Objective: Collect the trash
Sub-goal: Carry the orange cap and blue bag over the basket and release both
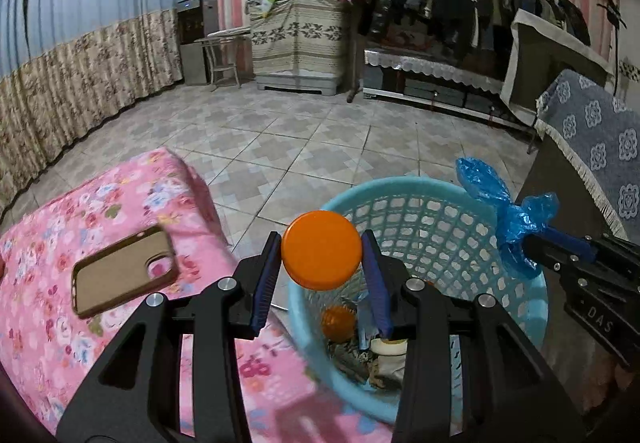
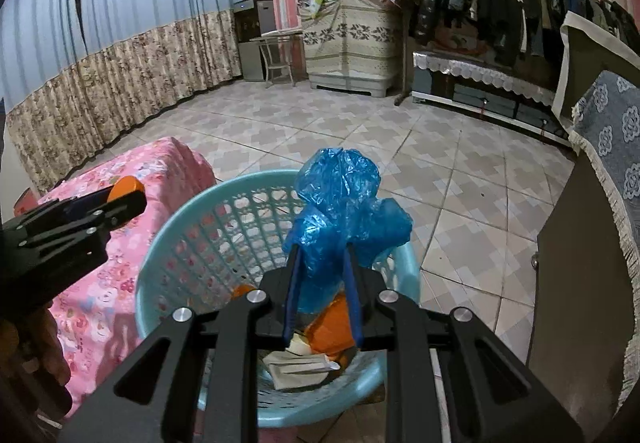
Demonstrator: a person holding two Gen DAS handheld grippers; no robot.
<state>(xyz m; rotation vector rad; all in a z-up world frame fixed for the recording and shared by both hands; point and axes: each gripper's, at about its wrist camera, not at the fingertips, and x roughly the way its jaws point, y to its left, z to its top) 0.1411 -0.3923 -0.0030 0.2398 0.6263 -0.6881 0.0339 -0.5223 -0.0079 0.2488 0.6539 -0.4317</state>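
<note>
Tiled floor (image 1: 304, 139), pink floral worktop (image 1: 48, 243). Left gripper (image 1: 322, 263) clamps orange lid (image 1: 321, 249); right gripper (image 2: 322, 271) pinches blue plastic bag (image 2: 340, 203), both above basket (image 2: 160, 263).

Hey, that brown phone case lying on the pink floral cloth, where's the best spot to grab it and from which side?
Take the brown phone case across its two long edges near the middle, coming down from above. It lies flat with its open side up on the pink floral cloth, so only the thin raised rim gives grip. Stay clear of the camera cutout end.
</note>
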